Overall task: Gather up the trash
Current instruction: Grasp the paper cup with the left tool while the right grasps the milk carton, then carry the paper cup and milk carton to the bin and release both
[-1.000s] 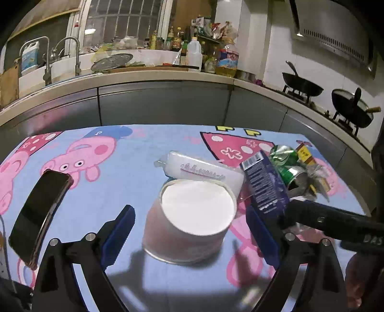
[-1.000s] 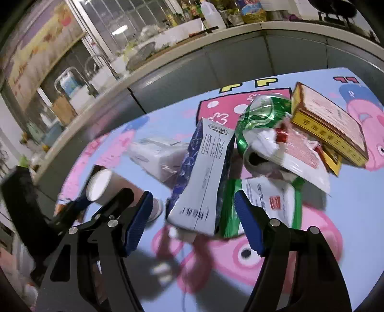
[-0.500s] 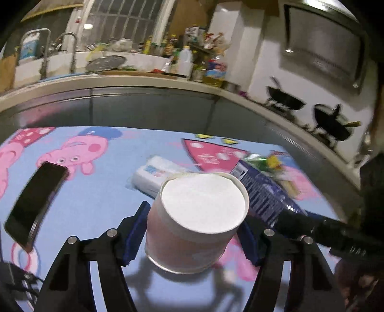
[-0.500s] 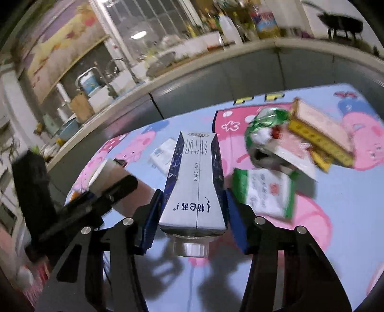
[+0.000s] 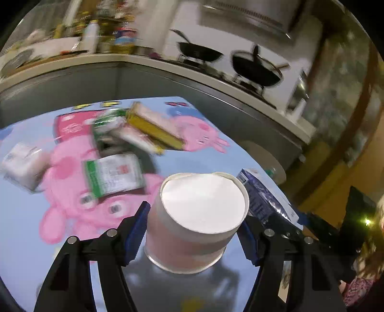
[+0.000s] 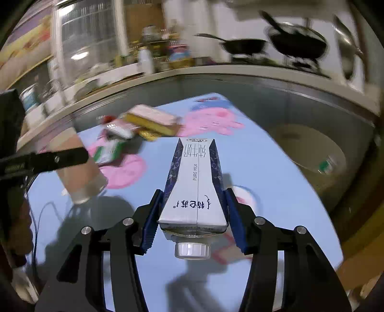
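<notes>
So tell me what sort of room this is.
A home kitchen, most likely: two black woks sit on a stove under a range hood, and oil bottles crowd the countertop. The cartoon-print table holds household trash.

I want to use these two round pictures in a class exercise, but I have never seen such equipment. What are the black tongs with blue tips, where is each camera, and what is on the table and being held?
They are hand-held two-finger grippers, one in each of a person's hands, each carrying a wide-angle camera looking along its fingers. The left gripper clamps a paper cup. The right gripper clamps a milk carton. On the cartoon tablecloth remain a green packet, a yellow box and a white pack. A bin stands beside the table.
</notes>
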The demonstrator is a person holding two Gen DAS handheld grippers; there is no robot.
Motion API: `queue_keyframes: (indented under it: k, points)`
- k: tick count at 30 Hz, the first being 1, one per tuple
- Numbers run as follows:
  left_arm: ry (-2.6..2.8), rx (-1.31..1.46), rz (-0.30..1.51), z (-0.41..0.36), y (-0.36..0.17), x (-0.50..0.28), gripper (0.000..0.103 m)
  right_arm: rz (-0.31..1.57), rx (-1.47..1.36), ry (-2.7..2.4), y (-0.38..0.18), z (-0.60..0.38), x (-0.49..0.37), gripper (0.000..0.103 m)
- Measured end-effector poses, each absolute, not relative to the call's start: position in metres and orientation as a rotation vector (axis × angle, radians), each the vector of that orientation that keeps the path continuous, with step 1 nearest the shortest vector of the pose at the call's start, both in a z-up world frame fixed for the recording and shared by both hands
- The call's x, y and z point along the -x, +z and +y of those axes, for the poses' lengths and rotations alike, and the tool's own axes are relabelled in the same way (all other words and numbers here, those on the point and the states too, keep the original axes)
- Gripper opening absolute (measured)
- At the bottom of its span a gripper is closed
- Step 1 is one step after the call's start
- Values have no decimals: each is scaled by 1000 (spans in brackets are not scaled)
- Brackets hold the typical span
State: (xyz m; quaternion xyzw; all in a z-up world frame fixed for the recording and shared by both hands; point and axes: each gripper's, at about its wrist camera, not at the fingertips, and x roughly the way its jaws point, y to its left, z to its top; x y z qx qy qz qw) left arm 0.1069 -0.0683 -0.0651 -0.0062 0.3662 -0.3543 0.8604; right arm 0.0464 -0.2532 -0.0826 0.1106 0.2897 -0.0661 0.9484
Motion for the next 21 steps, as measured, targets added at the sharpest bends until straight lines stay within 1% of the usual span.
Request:
queue_keyframes:
  k: [5, 7, 8, 10, 13, 16, 17, 18, 21]
  points:
    - [-718, -117, 743, -127, -82, -105, 71, 629, -262, -175, -105, -279, -49, 52]
    - [-698, -137, 748, -135, -89, -107, 73, 630, -281, -169, -108, -279, -51, 54]
    - [-685, -144, 752, -137, -92, -108, 74, 633, -288, -171, -110, -281, -50, 57]
    - [-656, -155, 764, -140, -100, -110, 79, 632, -301, -172, -112, -283, -48, 59]
    - [-633, -162, 775, -138, -107, -112, 82, 638, -312, -167, -117, -283, -52, 64]
    - [-619, -170, 779, -135, -109, -110, 81, 641, -319, -156, -121, -282, -53, 65]
    - [-624, -169, 777, -135, -109, -109, 76, 641, -319, -146, -123, -282, -54, 62]
    - [-627, -173, 778, -135, -109, -108, 74, 639, -321, -124, -124, -281, -55, 51]
    - [-640, -188, 781, -141, -106, -110, 71, 624, -337, -113, -124, -283, -56, 49]
